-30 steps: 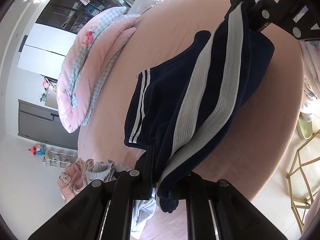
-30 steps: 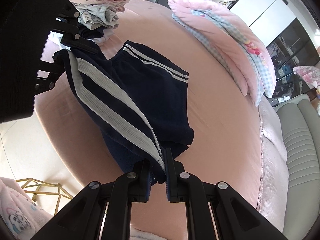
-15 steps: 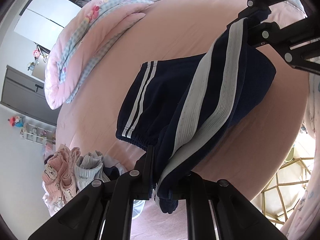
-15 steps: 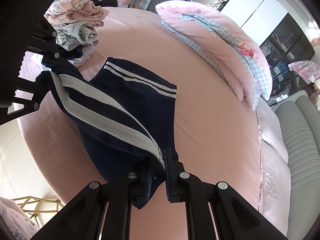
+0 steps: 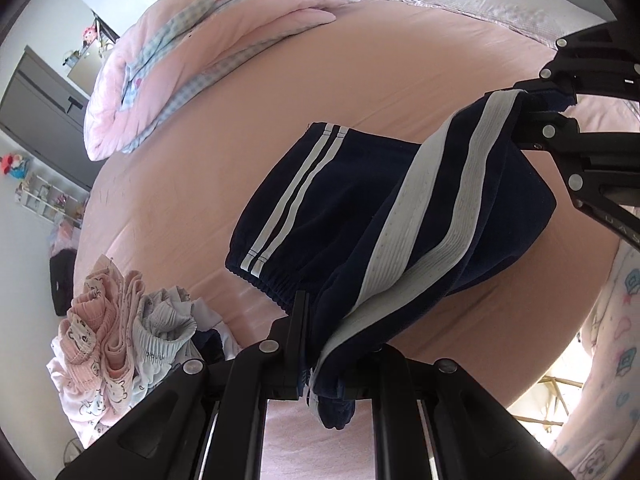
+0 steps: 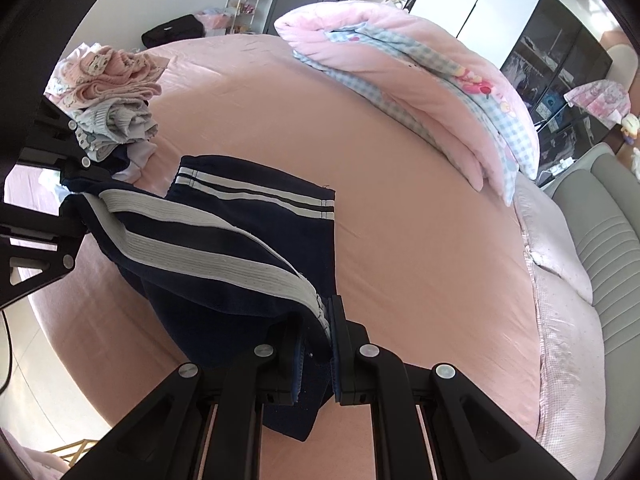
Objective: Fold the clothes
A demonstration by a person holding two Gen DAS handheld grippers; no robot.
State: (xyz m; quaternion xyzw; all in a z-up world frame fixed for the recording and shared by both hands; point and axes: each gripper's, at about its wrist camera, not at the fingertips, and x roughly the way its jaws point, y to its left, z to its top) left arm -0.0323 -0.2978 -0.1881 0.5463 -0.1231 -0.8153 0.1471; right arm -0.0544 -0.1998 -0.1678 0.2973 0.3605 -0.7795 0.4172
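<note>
Left wrist view
my left claw [image 5: 324,344]: clamped tight on one end of the navy shorts [image 5: 360,216], pinching the edge by the wide white stripes.
my right claw [image 5: 532,116]: shows up top right here, biting the other end of the same striped edge.
shorts: strung between both claws like a hammock, the striped part lifted, the rest sagging onto the pink bed [image 5: 280,100] around its middle. The elastic hem with two thin white stripes lies flat on the sheet.
clothes pile [image 5: 120,336]: bunched pink and grey stuff near the bed's edge, lower left, just beside my claw.
quilt [image 5: 200,40]: pink and blue-checked, folded, along the far side of the bed.

Right wrist view
my right claw [image 6: 320,332]: squeezed shut on the shorts [image 6: 224,248], fabric wedged between the pads and a flap dangling below.
my left claw [image 6: 76,188]: at the left side, gripping the far end.
shorts: near the bed's [image 6: 400,220] front edge, partly lifted off it.
clothes pile [image 6: 108,92]: back left on the bed.
quilt [image 6: 420,80]: back right.
headboard [image 6: 600,220]: grey padded, far right.
</note>
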